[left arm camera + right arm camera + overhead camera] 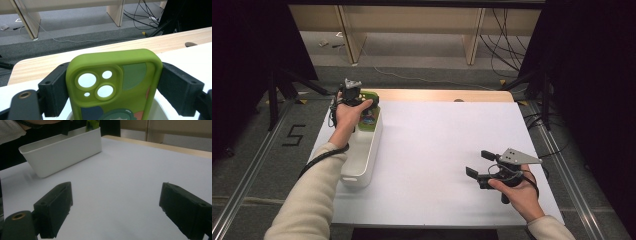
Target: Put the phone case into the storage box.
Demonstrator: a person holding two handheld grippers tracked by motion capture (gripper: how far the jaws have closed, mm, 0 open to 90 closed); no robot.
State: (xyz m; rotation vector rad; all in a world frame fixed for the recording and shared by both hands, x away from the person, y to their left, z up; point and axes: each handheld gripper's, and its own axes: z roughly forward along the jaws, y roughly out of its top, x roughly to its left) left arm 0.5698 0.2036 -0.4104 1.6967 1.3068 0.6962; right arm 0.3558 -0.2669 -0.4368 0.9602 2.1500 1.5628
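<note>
left gripper (113, 85) pinched green phone case (115, 85) upright over white bin (362, 150), right gripper (116, 210) spread, empty, hovered above table (437, 145)

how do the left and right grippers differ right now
The left gripper is shut on the green phone case, upright over the far end of the white plastic bin; the right gripper stands open with nothing between its jaws, low over the bare white table. Both have black jaws.
</note>
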